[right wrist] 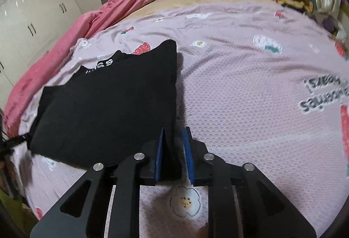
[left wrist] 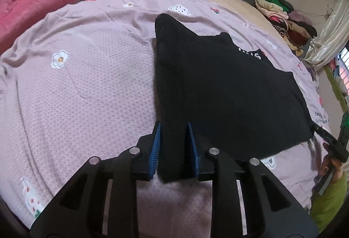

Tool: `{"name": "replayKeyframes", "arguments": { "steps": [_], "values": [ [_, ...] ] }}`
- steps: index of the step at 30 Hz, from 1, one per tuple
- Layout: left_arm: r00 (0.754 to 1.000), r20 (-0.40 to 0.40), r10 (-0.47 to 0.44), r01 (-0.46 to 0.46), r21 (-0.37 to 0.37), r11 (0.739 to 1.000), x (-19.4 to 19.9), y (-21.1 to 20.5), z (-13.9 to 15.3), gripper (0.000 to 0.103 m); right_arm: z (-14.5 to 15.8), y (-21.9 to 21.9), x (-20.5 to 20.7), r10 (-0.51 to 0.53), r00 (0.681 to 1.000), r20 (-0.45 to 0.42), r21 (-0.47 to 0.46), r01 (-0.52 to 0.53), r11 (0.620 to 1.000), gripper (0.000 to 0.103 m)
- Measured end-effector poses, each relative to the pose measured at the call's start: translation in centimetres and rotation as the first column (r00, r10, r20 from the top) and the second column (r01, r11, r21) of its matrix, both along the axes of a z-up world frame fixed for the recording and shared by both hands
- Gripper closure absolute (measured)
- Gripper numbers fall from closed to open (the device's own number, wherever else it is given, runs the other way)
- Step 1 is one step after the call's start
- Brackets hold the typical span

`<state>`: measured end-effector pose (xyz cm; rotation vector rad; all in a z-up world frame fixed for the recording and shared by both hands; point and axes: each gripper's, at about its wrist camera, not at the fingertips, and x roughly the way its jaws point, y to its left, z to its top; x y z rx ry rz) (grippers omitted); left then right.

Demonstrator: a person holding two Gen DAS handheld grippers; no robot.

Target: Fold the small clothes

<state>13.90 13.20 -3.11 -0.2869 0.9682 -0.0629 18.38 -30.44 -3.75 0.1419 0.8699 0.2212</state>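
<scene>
Left wrist: one black garment [left wrist: 229, 94]

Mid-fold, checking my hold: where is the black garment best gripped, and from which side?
By the two near corners, coming from the near edge: the black garment lies flat, and the left gripper and right gripper each already pinch one.

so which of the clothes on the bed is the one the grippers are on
The black garment with white lettering, spread on the pink sheet; the other clothes sit piled at the bed's far edge, untouched.
</scene>
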Motion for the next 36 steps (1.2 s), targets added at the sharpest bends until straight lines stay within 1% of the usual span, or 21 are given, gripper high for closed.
{"name": "replayKeyframes", "arguments": {
  "steps": [3, 4, 5, 8, 9, 10, 11, 12, 15, 16, 19, 20, 22, 24, 25, 26, 28, 31, 33, 34, 36],
  "values": [
    [1.000, 0.003, 0.001, -0.001, 0.017, 1.000, -0.5, -0.3, 0.2, 0.079, 0.4, 0.3, -0.7, 0.009, 1.000, 0.014, -0.021, -0.008, 1.000, 0.082],
    [1.000, 0.005, -0.002, 0.001, 0.025, 1.000, -0.7, -0.5, 0.3, 0.076, 0.5, 0.2, -0.9, 0.007, 1.000, 0.019, -0.024, -0.007, 1.000, 0.075],
    [1.000, 0.007, -0.006, 0.006, 0.035, 0.999, -0.9, -0.8, 0.3, 0.075, 0.7, 0.2, -1.3, 0.007, 1.000, 0.026, -0.031, -0.006, 1.000, 0.072],
    [1.000, 0.009, -0.010, 0.009, 0.048, 0.999, -1.4, -1.1, 0.5, 0.071, 1.0, 0.2, -1.8, 0.012, 0.999, 0.037, -0.034, -0.010, 0.999, 0.069],
    [1.000, 0.011, -0.009, 0.008, 0.050, 0.999, -1.6, -1.2, 0.6, 0.070, 1.2, 0.2, -2.0, 0.009, 0.999, 0.040, -0.033, -0.007, 0.999, 0.063],
    [1.000, 0.011, -0.009, 0.008, 0.051, 0.999, -1.7, -1.2, 0.6, 0.066, 1.3, 0.1, -2.1, 0.006, 0.999, 0.045, -0.035, -0.004, 0.999, 0.058],
    [1.000, 0.013, -0.006, 0.006, 0.055, 0.998, -1.9, -1.2, 0.7, 0.064, 1.5, 0.1, -2.3, 0.003, 0.999, 0.051, -0.039, -0.001, 0.999, 0.055],
    [1.000, 0.014, -0.005, 0.004, 0.056, 0.998, -2.2, -1.2, 0.8, 0.063, 1.7, 0.2, -2.6, -0.002, 0.998, 0.059, -0.048, 0.005, 0.999, 0.049],
    [1.000, 0.015, -0.005, 0.005, 0.053, 0.999, -2.9, -1.3, 0.9, 0.060, 2.1, 0.4, -3.3, -0.002, 0.997, 0.072, -0.054, 0.006, 0.999, 0.042],
    [1.000, 0.018, -0.006, 0.005, 0.055, 0.998, -3.2, -1.4, 1.0, 0.056, 2.2, 0.5, -3.5, -0.002, 0.997, 0.075, -0.057, 0.006, 0.998, 0.037],
    [1.000, 0.026, -0.008, 0.006, 0.062, 0.998, -3.8, -1.5, 1.3, 0.051, 2.7, 1.0, -4.0, 0.002, 0.996, 0.092, -0.070, 0.005, 0.998, 0.028],
    [1.000, 0.031, -0.006, 0.004, 0.065, 0.998, -4.0, -1.5, 1.5, 0.047, 2.8, 1.1, -4.2, 0.002, 0.996, 0.095, -0.071, 0.004, 0.997, 0.026],
    [0.999, 0.036, -0.004, 0.002, 0.066, 0.998, -4.3, -1.5, 1.7, 0.042, 3.1, 1.4, -4.6, 0.008, 0.995, 0.104, -0.074, 0.000, 0.997, 0.020],
    [0.999, 0.046, 0.000, -0.003, 0.070, 0.998, -4.8, -1.5, 2.0, 0.038, 3.5, 2.0, -5.0, 0.018, 0.993, 0.116, -0.084, -0.008, 0.996, 0.016],
    [0.999, 0.049, 0.003, -0.007, 0.075, 0.997, -4.9, -1.4, 2.1, 0.034, 3.6, 2.2, -5.1, 0.024, 0.992, 0.122, -0.090, -0.013, 0.996, 0.014],
    [0.999, 0.051, 0.010, -0.014, 0.084, 0.996, -5.1, -1.3, 2.2, 0.029, 3.9, 2.6, -5.4, 0.037, 0.990, 0.133, -0.104, -0.023, 0.994, 0.013],
    [0.998, 0.058, 0.017, -0.022, 0.087, 0.996, -5.3, -1.1, 2.4, 0.025, 4.2, 3.3, -5.7, 0.050, 0.988, 0.147, -0.112, -0.034, 0.993, 0.011],
    [0.997, 0.067, 0.036, -0.042, 0.091, 0.995, -5.7, -0.6, 2.7, 0.015, 4.6, 4.1, -6.1, 0.071, 0.985, 0.154, -0.100, -0.056, 0.993, 0.009],
    [0.996, 0.075, 0.044, -0.051, 0.083, 0.995, -5.9, -0.2, 3.0, 0.013, 4.9, 5.0, -6.4, 0.088, 0.983, 0.164, -0.109, -0.070, 0.992, 0.009],
    [0.996, 0.078, 0.050, -0.057, 0.086, 0.995, -5.9, 0.0, 3.1, 0.010, 5.0, 5.5, -6.6, 0.097, 0.982, 0.165, -0.113, -0.078, 0.990, 0.008],
    [0.994, 0.084, 0.063, -0.071, 0.092, 0.993, -6.1, 0.3, 3.4, 0.010, 5.2, 6.5, -6.8, 0.117, 0.979, 0.169, -0.120, -0.098, 0.988, 0.008]
  ]
}}
